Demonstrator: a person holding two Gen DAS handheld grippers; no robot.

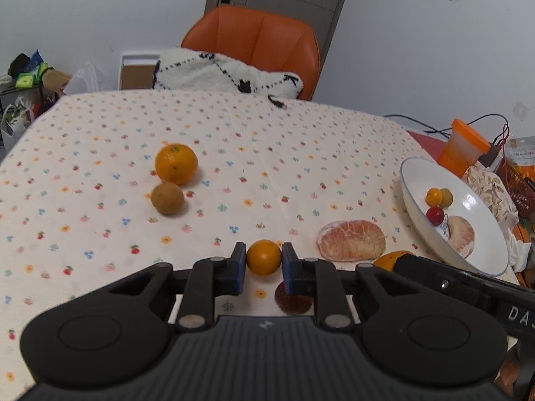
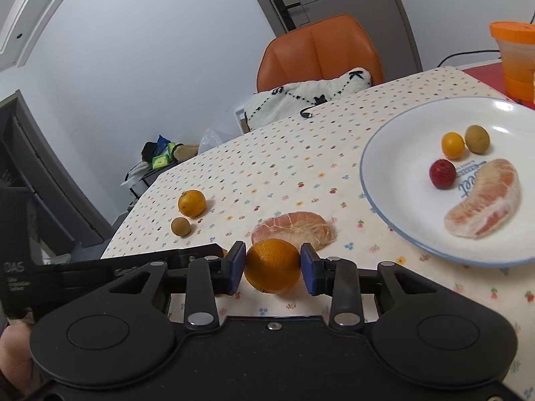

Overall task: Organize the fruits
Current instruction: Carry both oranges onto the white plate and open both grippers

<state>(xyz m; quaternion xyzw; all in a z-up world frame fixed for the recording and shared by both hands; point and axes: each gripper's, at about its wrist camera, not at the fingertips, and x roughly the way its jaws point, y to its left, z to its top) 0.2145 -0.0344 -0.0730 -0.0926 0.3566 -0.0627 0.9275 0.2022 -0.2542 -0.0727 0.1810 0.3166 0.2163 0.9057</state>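
My left gripper (image 1: 263, 264) is shut on a small orange kumquat (image 1: 263, 256), held just over the floral tablecloth (image 1: 234, 153). A dark red fruit (image 1: 293, 300) lies on the cloth under its jaws. My right gripper (image 2: 272, 267) is shut on a larger orange (image 2: 271, 265). A white plate (image 2: 394, 200) to the right holds a small orange fruit (image 2: 453, 145), a brown-green fruit (image 2: 477, 138), a red fruit (image 2: 442, 173) and a pomelo segment (image 2: 485, 198). A second pomelo segment (image 1: 351, 240) lies on the cloth beside the plate (image 1: 411, 180). An orange (image 1: 176, 163) and a brown longan (image 1: 167, 197) sit at the left.
An orange chair (image 1: 254, 40) with a white blanket (image 1: 227, 73) stands behind the table. An orange-lidded jar (image 1: 463, 148) and cables sit beyond the plate at the right. Clutter stands on a shelf (image 1: 26, 77) at the far left.
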